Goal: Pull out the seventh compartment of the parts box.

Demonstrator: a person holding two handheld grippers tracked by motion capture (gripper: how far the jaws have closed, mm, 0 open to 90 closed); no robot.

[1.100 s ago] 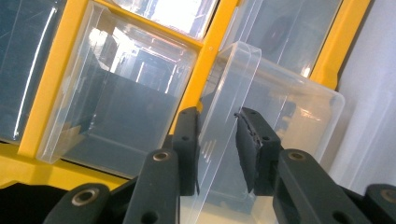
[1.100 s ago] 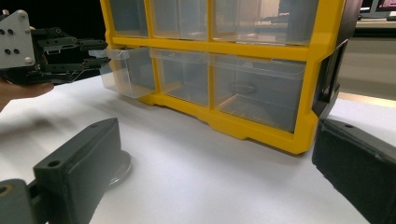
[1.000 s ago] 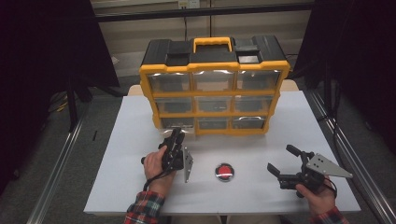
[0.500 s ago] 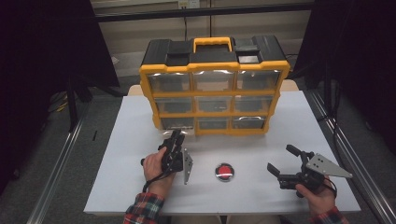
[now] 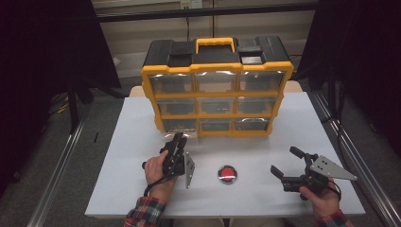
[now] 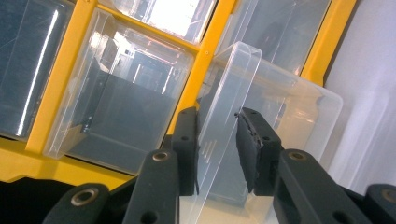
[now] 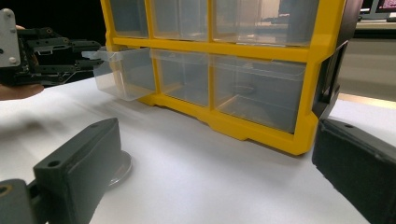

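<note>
Clear plastic formed the drawer (image 6: 261,116) that the left gripper (image 6: 217,140) held by its front lip, one jaw on each side of the lip, pads pressed on it. That drawer stood partly pulled out of the bottom left slot of the yellow organizer (image 5: 216,90), as the right gripper view showed (image 7: 122,72). In the high view the left gripper (image 5: 178,142) lay just before the organizer's lower left corner on the white table (image 5: 132,142), a hand (image 5: 156,170) around its body. A red disc (image 5: 227,173) lay on the table between the two grippers. Well to the right, the right gripper (image 5: 289,163) rested near the table's edge with its jaws wide apart and nothing between them.
</note>
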